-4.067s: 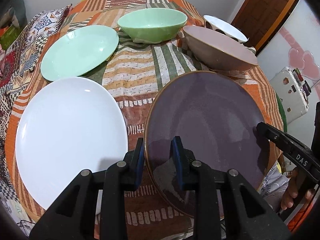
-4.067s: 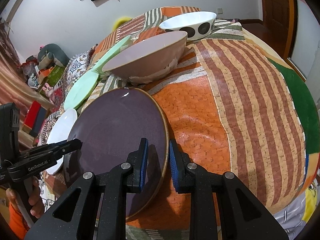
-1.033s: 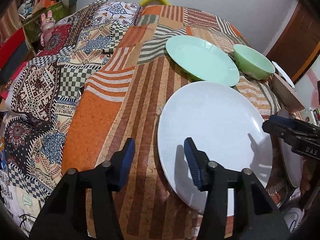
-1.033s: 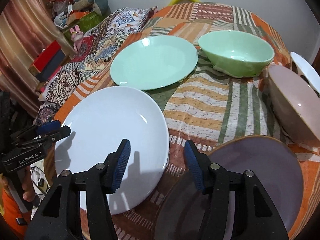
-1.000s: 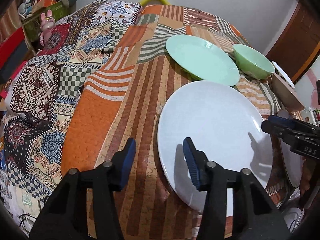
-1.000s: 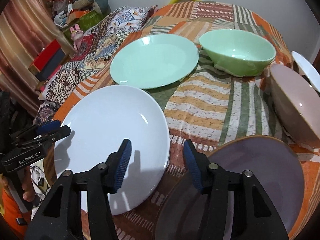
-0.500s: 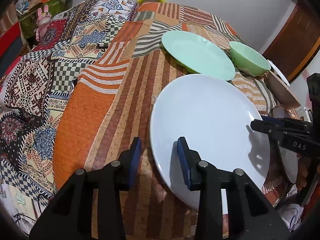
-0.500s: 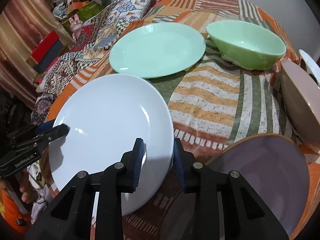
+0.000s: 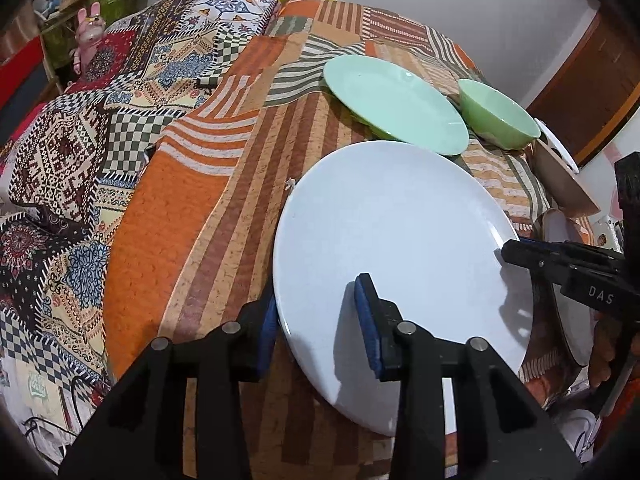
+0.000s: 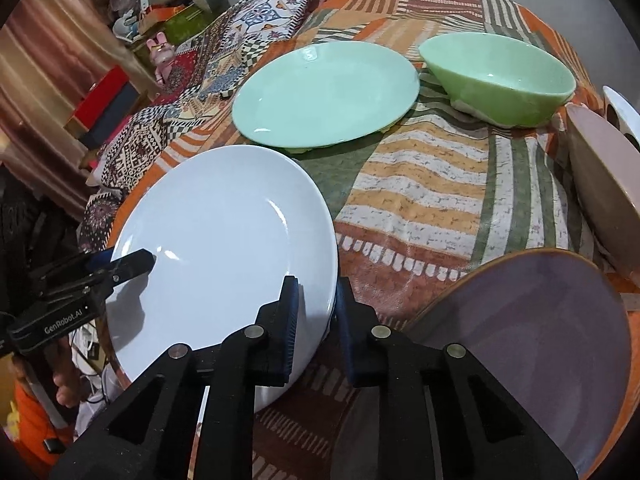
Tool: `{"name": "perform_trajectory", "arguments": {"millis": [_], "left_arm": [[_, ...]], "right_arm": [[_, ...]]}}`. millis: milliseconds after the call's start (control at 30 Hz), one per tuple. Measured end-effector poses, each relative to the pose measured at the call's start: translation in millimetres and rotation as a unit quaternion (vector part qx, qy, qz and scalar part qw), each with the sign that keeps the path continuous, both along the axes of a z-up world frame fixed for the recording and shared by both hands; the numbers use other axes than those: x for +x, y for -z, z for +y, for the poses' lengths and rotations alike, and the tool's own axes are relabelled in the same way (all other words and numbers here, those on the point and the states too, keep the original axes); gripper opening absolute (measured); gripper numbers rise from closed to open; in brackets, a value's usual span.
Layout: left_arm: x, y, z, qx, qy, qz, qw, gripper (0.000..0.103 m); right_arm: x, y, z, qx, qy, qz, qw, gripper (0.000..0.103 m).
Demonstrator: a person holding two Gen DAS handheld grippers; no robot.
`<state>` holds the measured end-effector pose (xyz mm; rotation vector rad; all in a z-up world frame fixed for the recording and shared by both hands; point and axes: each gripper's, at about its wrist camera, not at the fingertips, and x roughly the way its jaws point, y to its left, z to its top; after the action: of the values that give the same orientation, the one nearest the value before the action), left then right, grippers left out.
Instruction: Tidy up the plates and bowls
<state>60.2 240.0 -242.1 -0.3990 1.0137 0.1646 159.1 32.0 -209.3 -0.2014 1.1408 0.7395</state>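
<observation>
Your surface (image 10: 420,184) wears a striped patchwork cloth (image 9: 168,208), with a grey wall behind. Both tools straddle the white plate (image 10: 224,248): your right tool (image 10: 316,308) has just clamped its near rim, your left tool (image 9: 316,320) brackets the opposite edge, contact unclear. Only the right view shows the purple plate (image 10: 536,332).

A plain pale grey wall (image 9: 460,4) stands behind a surface draped in an orange, brown and green striped patchwork cloth (image 10: 424,184), which adjoins a checked and floral patterned quilt (image 9: 80,140). A brown wooden door (image 9: 592,92) is at the right. At the left, dull pink curtains (image 10: 52,60) hang beside cluttered shelves holding a small pink rabbit figure (image 10: 160,54).
</observation>
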Motion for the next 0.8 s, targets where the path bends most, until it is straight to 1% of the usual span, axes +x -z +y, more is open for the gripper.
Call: {"name": "perform_trajectory", "arguments": {"millis": [33,100,133,200,267,300,467,633,800], "left_arm": [[-0.8,-0.9,-0.1,0.008,-0.002,0.0,1.0,0.037],[-2.8,-3.6,-0.3,0.025,-0.004,-0.002,0.9997,0.037],[-3.4,-4.4,0.6,0.026,-0.005,-0.004,0.9997,0.037],[-3.4,-3.5,2.5,0.015,-0.004,-0.006,0.9999,0.037],[-2.3,-1.7,2.3,0.004,0.001,-0.006,1.0,0.033],[-1.9,-1.6,0.8,0.009,-0.001,-0.005,0.9999,0.033],[-1.7,-5.2,-3.8,0.026,-0.001,-0.005,0.9996,0.033],[-3.7,-14.7,-3.8,0.016,-0.005,-0.014,0.9997,0.033],[-5.9,-31.6,-9.5,0.024,-0.005,-0.035,0.9991,0.033]], "right_arm": [[-1.6,-0.4,1.7,-0.003,-0.003,-0.005,1.0,0.017],[-2.0,-0.2,4.4,-0.011,-0.009,-0.01,1.0,0.02],[-2.2,1.2,5.8,-0.014,-0.011,-0.01,1.0,0.02],[-1.9,3.1,6.8,-0.015,-0.011,-0.009,1.0,0.021],[-1.7,2.6,7.7,-0.017,-0.012,-0.012,1.0,0.021],[-1.2,2.6,7.7,-0.017,-0.011,-0.012,1.0,0.021],[-0.8,0.8,3.7,-0.006,0.002,-0.007,1.0,0.019],[-3.0,-7.8,-2.7,0.008,0.014,-0.014,1.0,0.019],[-7.2,-25.0,-10.6,0.035,0.026,-0.027,0.999,0.019]]}}
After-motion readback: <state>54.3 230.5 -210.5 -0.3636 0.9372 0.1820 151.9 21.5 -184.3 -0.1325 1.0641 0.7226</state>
